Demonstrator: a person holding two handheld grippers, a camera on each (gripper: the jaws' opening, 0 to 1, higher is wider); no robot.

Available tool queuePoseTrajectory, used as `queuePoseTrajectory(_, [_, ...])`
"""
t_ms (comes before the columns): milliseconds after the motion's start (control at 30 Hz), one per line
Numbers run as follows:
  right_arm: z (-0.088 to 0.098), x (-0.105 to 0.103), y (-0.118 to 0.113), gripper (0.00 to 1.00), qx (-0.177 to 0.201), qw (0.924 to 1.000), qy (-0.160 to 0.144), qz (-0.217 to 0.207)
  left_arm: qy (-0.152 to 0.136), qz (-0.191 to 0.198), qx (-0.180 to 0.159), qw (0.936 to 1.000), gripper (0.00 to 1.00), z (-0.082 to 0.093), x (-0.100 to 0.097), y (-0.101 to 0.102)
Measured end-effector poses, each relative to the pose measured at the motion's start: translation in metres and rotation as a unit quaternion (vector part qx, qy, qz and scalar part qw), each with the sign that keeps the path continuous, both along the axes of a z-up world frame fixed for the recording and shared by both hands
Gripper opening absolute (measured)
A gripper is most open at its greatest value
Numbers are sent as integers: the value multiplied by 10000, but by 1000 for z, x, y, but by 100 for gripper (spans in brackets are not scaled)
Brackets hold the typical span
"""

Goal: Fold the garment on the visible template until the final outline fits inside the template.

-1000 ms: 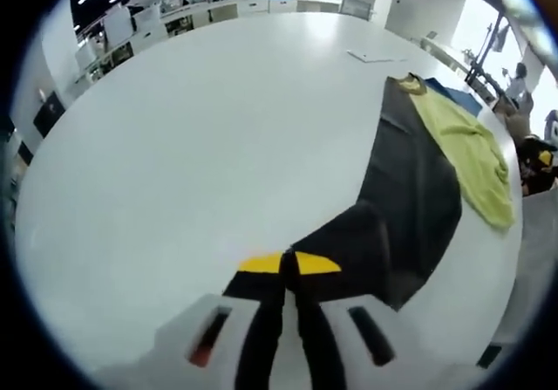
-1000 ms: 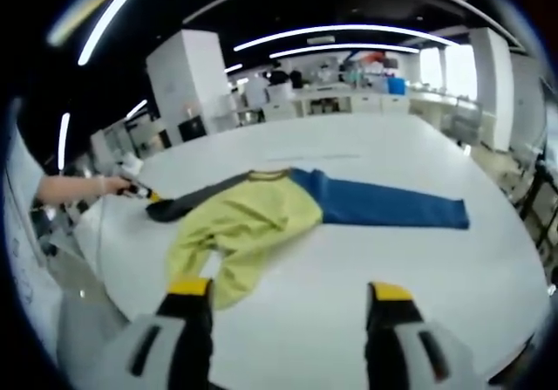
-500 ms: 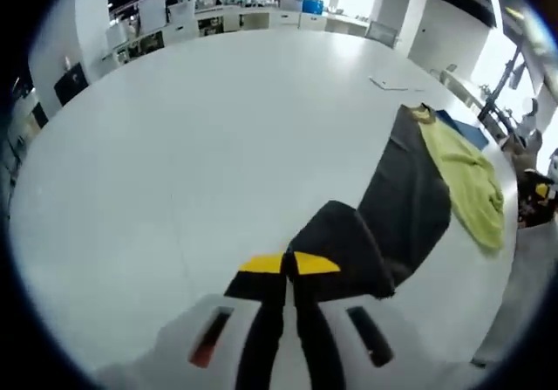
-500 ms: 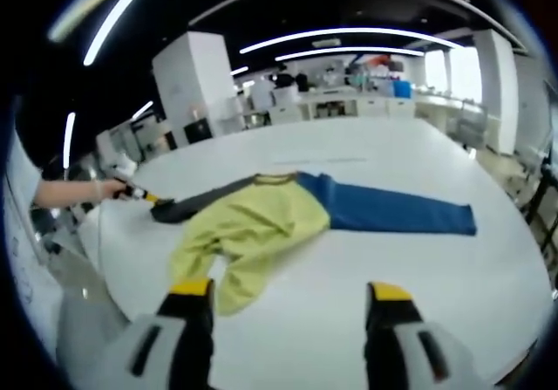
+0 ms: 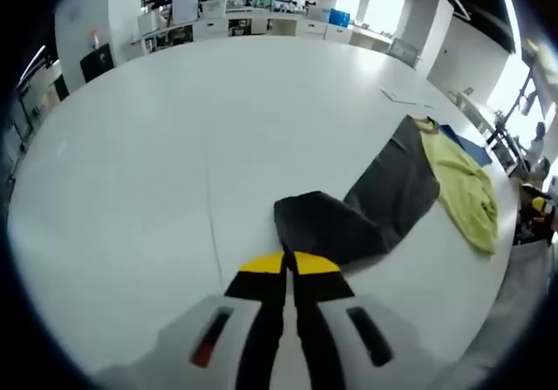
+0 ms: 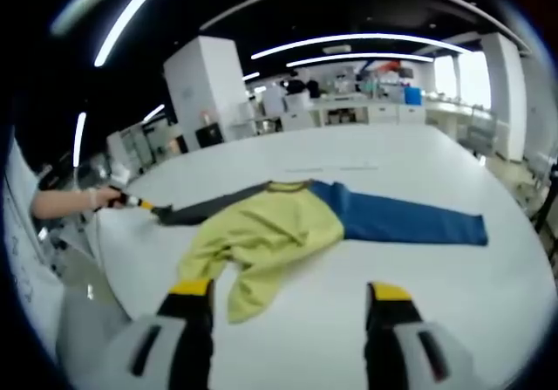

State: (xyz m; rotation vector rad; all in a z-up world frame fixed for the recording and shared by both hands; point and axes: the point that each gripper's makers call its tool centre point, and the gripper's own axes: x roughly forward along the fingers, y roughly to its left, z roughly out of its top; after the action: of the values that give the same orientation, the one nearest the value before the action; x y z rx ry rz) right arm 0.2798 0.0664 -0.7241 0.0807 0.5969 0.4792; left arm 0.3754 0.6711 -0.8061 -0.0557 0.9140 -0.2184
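Left gripper (image 5: 289, 263): jaws closed on the dark sleeve (image 5: 349, 220), whose long axis runs far-right to the shirt (image 5: 462, 185) on the table (image 5: 157, 146). Right gripper (image 6: 288, 292): open, empty, shirt just beyond it.

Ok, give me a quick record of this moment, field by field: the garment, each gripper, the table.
garment: one piece in dark grey, yellow-green and blue panels, spread flat on the table
dark sleeve: bunched up just ahead of the left gripper, end pinched
left gripper: jaws shut on the dark sleeve
right gripper: jaws open, holding nothing, short of the yellow-green panel
table: white
person: a hand holds the left gripper at the table edge
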Motion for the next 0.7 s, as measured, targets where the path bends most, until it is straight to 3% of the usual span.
queuePoseTrajectory(133, [2, -1, 0, 69, 9, 10000, -31, 34, 10, 170, -93, 9998, 0, -4, 1, 19])
queuePoseTrajectory(300, [4, -3, 1, 69, 50, 10000, -75, 29, -4, 326, -178, 9993, 0, -4, -9, 27])
queuePoseTrajectory(700, [2, -11, -2, 69, 60, 10000, -77, -16, 137, 565, -216, 9981, 0, -11, -51, 7])
